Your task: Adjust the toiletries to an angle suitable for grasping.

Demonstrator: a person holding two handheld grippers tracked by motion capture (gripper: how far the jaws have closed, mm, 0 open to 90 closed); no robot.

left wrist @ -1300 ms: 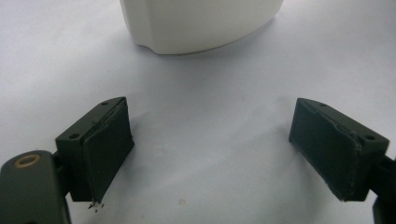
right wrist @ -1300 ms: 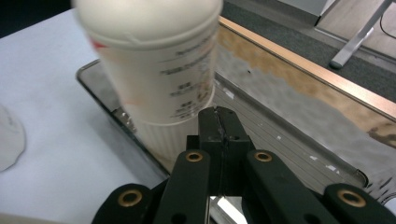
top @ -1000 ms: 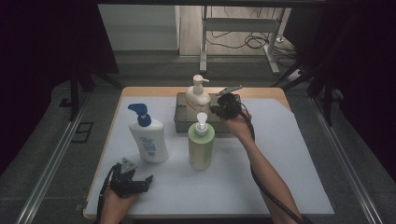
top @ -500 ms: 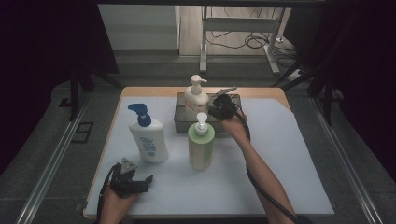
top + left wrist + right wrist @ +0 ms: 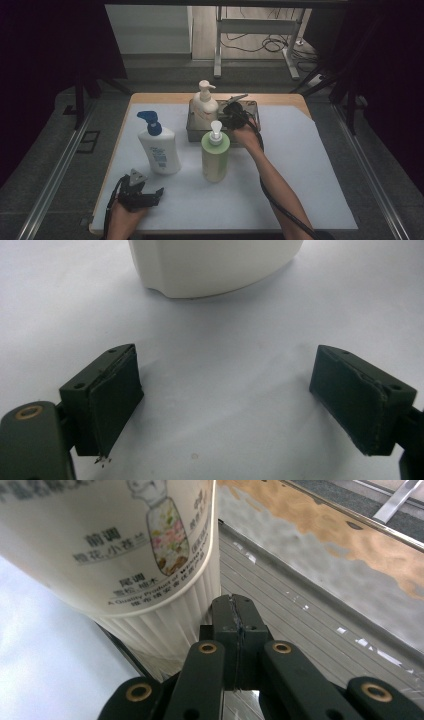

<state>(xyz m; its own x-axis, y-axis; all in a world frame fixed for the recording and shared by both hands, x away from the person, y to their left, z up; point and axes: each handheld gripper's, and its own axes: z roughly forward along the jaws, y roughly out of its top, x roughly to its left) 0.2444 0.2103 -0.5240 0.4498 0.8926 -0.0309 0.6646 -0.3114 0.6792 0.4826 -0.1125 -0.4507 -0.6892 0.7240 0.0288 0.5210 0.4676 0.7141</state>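
We see cream pump bottle (image 5: pixel 115 545) cut off at top, just left of right gripper (image 5: pixel 235 611), upright in metal tray (image 5: pixel 320 625); spout direction hard to tell. Right gripper jaws pressed together, empty. Left gripper (image 5: pixel 225 395) spread wide, holding nothing, white bottle base (image 5: pixel 215 265) ahead on white mat (image 5: pixel 225 365).

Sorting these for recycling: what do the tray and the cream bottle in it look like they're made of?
The tray looks like metal with a dull brushed finish: grey, faint parallel lines, a blurry reflection on its wall. The cream bottle looks like glossy plastic, with a ribbed base and a printed label, though ceramic can't be ruled out.
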